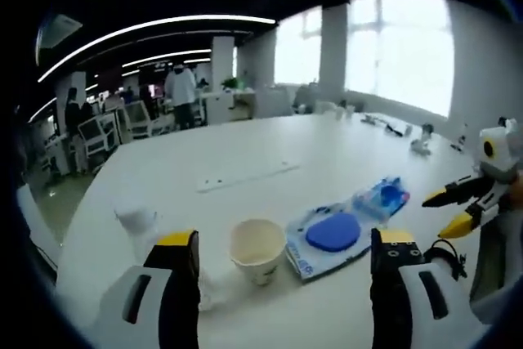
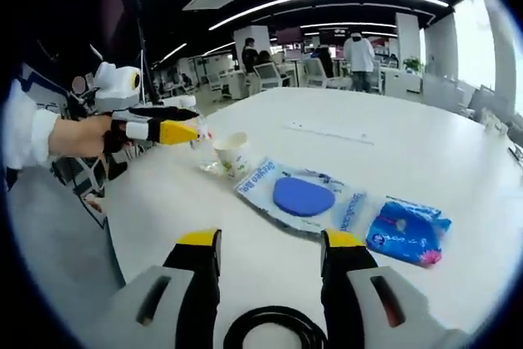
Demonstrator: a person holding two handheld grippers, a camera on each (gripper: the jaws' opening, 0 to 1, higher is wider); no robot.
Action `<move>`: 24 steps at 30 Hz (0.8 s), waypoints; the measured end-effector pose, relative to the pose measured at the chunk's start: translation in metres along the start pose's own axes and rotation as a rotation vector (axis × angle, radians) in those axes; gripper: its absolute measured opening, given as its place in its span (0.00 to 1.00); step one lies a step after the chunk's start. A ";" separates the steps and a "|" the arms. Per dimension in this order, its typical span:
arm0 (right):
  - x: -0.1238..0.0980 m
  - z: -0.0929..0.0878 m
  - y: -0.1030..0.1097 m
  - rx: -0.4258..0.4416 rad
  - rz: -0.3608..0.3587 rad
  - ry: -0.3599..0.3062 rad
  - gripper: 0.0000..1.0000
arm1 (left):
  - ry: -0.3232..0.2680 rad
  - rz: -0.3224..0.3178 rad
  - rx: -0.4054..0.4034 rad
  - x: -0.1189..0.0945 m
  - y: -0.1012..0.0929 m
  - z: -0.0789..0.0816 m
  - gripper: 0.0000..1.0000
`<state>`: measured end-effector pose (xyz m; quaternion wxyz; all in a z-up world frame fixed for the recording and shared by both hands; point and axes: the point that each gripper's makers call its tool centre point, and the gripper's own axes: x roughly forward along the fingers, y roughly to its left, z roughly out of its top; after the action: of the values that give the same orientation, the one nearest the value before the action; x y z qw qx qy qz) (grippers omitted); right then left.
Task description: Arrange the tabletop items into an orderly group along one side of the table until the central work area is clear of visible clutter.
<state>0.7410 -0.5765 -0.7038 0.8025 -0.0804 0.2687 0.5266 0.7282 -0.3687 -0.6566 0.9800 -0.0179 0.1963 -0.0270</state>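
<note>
Spread jaws of the right gripper are held low-centre, short of the blue-disc packet, while the left gripper, also spread, is aimed at the paper cup, presumably for regrouping.

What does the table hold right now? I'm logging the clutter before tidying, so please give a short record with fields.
surface: white table
paper cup: upright, near the table edge, between the left gripper's jaws in the left gripper view
flat packet: clear pack with blue oval pad, lying beside the cup
small blue packet, beyond the flat packet, apart from the cup
left gripper: jaws open, tips by the cup
right gripper: jaws open, holding nothing
</note>
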 end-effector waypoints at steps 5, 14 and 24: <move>-0.007 -0.009 -0.005 0.023 -0.018 0.005 0.46 | -0.025 0.019 0.011 -0.010 0.011 0.017 0.83; -0.021 -0.020 -0.019 0.071 -0.069 -0.001 0.45 | -0.050 0.049 0.044 -0.016 0.036 0.035 0.82; -0.033 -0.030 -0.022 0.099 -0.094 0.001 0.45 | -0.073 0.097 0.025 -0.021 0.060 0.048 0.79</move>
<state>0.7403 -0.6251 -0.7158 0.8293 -0.0533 0.2908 0.4741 0.7303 -0.3062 -0.6067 0.9868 0.0029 0.1607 0.0187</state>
